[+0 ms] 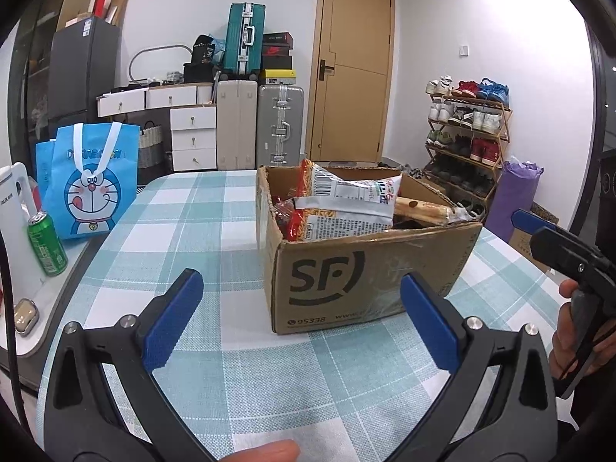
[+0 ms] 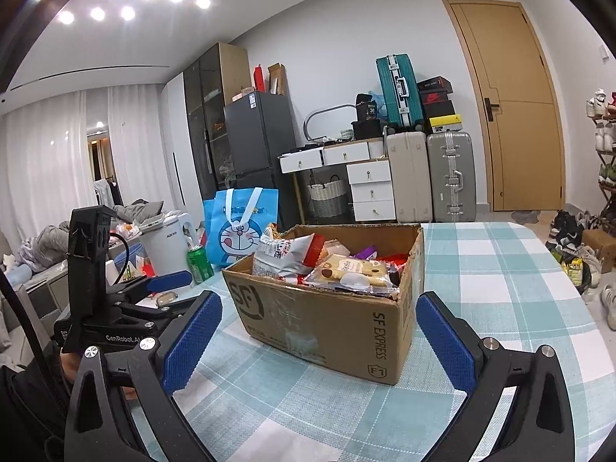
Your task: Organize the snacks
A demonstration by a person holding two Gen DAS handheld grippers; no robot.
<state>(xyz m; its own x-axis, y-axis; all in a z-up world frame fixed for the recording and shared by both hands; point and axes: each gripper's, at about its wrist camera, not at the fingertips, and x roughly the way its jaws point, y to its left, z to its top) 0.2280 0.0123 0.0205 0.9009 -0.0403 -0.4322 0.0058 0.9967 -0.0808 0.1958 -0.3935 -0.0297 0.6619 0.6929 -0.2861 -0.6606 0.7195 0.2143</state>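
Note:
A brown SF Express cardboard box (image 1: 365, 277) stands open on the checked tablecloth (image 1: 200, 231), full of snack packets: a white and red bag (image 1: 346, 200) and a biscuit pack (image 1: 421, 208) on top. It also shows in the right wrist view (image 2: 331, 327), with a biscuit pack (image 2: 352, 269) and a white bag (image 2: 281, 254). My left gripper (image 1: 302, 319) is open and empty, just in front of the box. My right gripper (image 2: 317, 342) is open and empty, near the box's corner. The left gripper also shows at the left of the right wrist view (image 2: 169, 281).
A blue Doraemon bag (image 1: 92, 181), a green can (image 1: 47, 244) and a white kettle (image 1: 15, 208) stand on a side surface to the left. Suitcases (image 1: 258, 127), drawers, a door and a shoe rack (image 1: 466, 134) are behind the table.

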